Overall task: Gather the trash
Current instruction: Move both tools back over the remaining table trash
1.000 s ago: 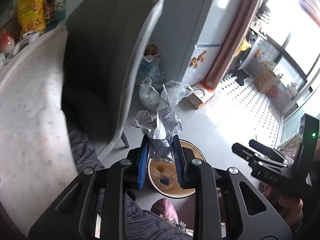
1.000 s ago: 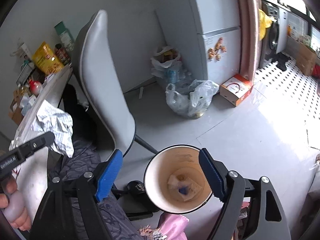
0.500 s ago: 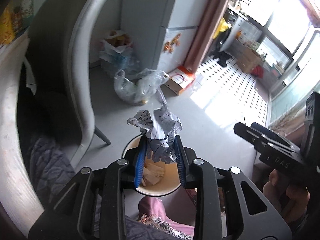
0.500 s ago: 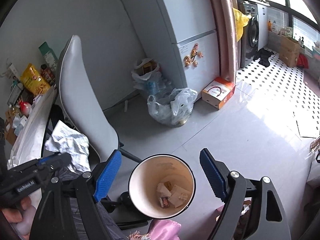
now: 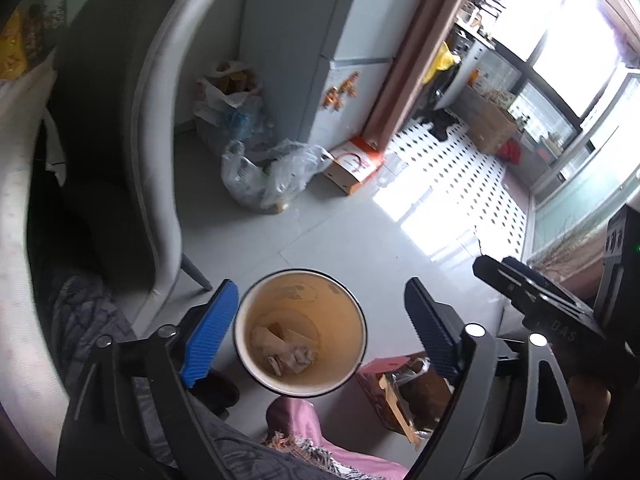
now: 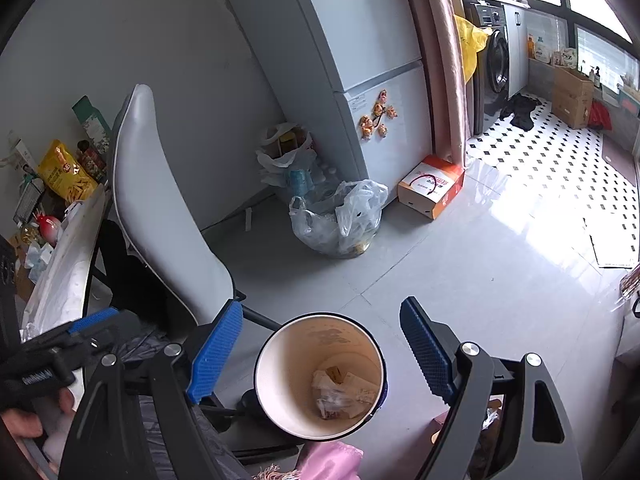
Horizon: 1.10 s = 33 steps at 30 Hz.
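Observation:
A round bin with a cream inside (image 5: 344, 312) stands on the floor below me, with crumpled paper and scraps (image 5: 286, 346) at its bottom. My left gripper (image 5: 320, 328) is open and empty right above the bin's mouth. My right gripper (image 6: 320, 348) is also open and empty over the same bin (image 6: 280, 364), with the trash (image 6: 340, 394) showing inside. The right gripper shows at the right edge of the left wrist view (image 5: 532, 300). The left gripper shows at the left edge of the right wrist view (image 6: 80, 334).
A grey chair (image 6: 160, 216) stands left of the bin beside a cluttered table (image 6: 68, 248). Plastic bags of rubbish (image 6: 340, 216) and an orange box (image 6: 432, 186) lie by the fridge (image 6: 340, 48). Pink cloth (image 5: 304, 420) lies at the near edge.
My left gripper has opened and let go of the crumpled paper, which is now gone from between the fingers. Both views have shifted to sit more squarely over the bin.

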Tool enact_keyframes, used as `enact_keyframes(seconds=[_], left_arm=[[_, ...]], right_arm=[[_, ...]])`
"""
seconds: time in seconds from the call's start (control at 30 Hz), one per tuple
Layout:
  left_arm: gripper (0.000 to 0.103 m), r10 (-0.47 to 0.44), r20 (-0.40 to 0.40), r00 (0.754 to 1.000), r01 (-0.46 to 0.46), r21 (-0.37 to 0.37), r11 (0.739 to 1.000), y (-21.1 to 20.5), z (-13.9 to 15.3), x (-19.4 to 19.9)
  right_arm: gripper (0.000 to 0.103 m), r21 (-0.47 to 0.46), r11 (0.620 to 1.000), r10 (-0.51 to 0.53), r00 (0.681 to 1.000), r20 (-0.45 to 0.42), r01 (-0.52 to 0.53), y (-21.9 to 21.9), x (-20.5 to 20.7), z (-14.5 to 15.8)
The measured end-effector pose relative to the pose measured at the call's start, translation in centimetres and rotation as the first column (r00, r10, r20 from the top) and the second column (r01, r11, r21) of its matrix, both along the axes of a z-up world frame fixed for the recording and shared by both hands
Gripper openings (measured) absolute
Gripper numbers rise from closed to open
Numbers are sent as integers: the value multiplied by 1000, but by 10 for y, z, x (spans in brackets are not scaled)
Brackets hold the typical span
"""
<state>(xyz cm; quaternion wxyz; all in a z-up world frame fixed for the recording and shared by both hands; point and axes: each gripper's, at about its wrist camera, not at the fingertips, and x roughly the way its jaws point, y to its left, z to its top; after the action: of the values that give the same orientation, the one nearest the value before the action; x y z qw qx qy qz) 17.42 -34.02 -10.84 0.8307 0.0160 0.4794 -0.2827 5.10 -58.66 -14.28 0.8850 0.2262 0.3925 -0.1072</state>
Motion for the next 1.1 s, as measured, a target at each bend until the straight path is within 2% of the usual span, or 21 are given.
enact_keyframes(seconds=[0.1, 0.23, 0.43, 0.73, 1.1], left_arm=[[95, 32, 32, 999, -32, 5, 999, 13, 12, -3], [97, 92, 76, 993, -92, -3, 996, 40, 32, -3], [97, 188, 117, 975, -187, -23, 982, 86, 53, -4], [97, 336, 176, 925, -332, -53, 942, 164, 81, -16], [97, 467, 189, 864, -456, -102, 884, 245, 88, -31]], right_arm=[[86, -2, 1000, 12, 1000, 4, -12, 7, 3, 3], [95, -4, 1000, 31, 999, 17, -31, 19, 7, 11], [95, -3, 997, 75, 997, 29, -75, 42, 16, 22], [95, -10, 983, 185, 981, 64, -185, 98, 33, 44], [95, -33, 952, 306, 948, 88, -304, 168, 50, 70]])
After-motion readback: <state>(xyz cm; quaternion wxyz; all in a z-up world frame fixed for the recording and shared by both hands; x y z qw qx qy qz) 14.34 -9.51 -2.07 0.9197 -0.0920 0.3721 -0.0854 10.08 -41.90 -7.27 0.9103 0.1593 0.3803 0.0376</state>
